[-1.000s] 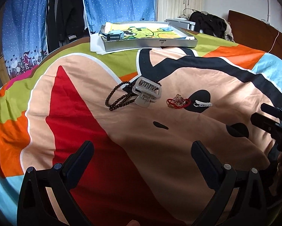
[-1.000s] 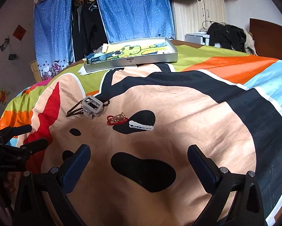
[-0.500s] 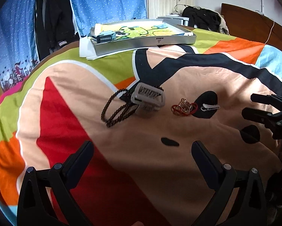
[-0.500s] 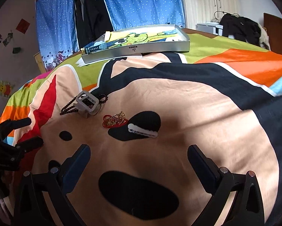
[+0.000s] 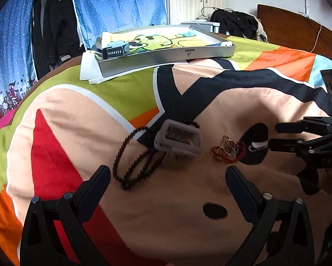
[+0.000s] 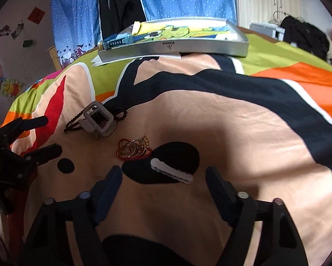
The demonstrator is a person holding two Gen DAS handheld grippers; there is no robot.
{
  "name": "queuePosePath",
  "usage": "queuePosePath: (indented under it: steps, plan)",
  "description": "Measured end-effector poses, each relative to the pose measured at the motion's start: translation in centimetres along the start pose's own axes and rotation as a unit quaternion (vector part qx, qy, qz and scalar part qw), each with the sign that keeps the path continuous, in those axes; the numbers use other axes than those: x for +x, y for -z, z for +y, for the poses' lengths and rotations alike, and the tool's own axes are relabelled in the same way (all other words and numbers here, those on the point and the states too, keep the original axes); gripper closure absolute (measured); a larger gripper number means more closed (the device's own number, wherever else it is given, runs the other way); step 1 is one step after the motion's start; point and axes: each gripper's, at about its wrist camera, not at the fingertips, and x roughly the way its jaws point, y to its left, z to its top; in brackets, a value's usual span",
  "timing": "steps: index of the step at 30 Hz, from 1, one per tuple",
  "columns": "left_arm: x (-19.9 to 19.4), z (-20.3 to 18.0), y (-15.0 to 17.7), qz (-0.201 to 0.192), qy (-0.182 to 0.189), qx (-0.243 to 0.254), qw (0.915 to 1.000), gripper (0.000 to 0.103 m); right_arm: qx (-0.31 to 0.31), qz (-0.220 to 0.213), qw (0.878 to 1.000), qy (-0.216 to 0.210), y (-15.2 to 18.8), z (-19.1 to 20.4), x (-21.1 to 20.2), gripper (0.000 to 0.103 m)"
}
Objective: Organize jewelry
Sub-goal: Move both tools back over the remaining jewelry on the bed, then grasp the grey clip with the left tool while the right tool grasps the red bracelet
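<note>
White hair clip point(image 6: 171, 171) between closing gripper point(image 6: 163, 174)

Black fingers point(image 6: 109, 184) with silver screws

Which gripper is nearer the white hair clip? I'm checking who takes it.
Right. The right gripper is closing with the white hair clip between its fingertips; the left gripper hovers by the beads.

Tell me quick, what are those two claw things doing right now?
Left gripper: open, holding nothing.
Right gripper: jaws closing around the white hair clip, not yet gripping it.
</note>
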Motion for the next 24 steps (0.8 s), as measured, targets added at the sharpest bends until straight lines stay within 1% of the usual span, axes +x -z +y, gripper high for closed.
queuePosePath:
  steps: [1,3,5,8,11,13,14,16,17,18,19,22,24]
  plan:
    - [0.3,0.3,-0.3,-0.002,0.005,0.0,1.0,0.002,0.0,0.003,1.0,-0.005,-0.2,0.0,0.3,0.044]
    - [0.7,0.8,-0.8,-0.005,0.02,-0.001,0.9998,0.002,0.0,0.011,1.0,-0.016,-0.9,-0.1,1.2,0.053]
    - [1.1,1.4,-1.5,-0.007,0.036,-0.009,0.9993,0.003,0.001,0.018,0.999,-0.03,-1.5,-0.1,1.9,0.057]
    - [1.9,2.5,-2.7,-0.008,0.053,-0.038,0.9978,0.009,-0.002,0.024,0.999,-0.043,-2.0,0.0,2.7,0.062]
    - [2.6,3.2,-3.6,-0.004,0.062,-0.06,0.9962,0.021,-0.003,0.029,0.998,-0.047,-2.1,0.2,3.4,0.062]
    - [3.1,3.4,-4.0,0.003,0.067,-0.068,0.9954,0.033,0.001,0.033,0.998,-0.049,-2.0,0.3,3.7,0.062]
    - [3.3,3.4,-4.1,0.006,0.07,-0.072,0.995,0.036,0.002,0.035,0.998,-0.049,-2.0,0.3,3.9,0.062]
    - [3.8,3.6,-4.1,0.017,0.077,-0.078,0.9938,0.049,0.002,0.039,0.998,-0.049,-2.1,0.5,4.3,0.062]
    - [4.1,3.7,-4.1,0.023,0.081,-0.082,0.9931,0.052,0.002,0.043,0.998,-0.049,-2.2,0.6,4.5,0.062]
    - [4.3,3.7,-4.1,0.027,0.085,-0.085,0.9924,0.057,0.0,0.048,0.998,-0.047,-2.2,0.7,4.7,0.066]
    - [4.5,3.8,-4.0,0.032,0.089,-0.087,0.9917,0.062,0.0,0.051,0.998,-0.046,-2.3,0.7,5.0,0.067]
    - [4.9,3.7,-3.9,0.046,0.094,-0.088,0.9907,0.073,0.002,0.065,0.997,-0.049,-2.5,0.8,5.8,0.069]
    - [4.9,3.8,-3.8,0.05,0.095,-0.088,0.9903,0.077,0.005,0.082,0.996,-0.047,-2.5,0.8,6.4,0.07]
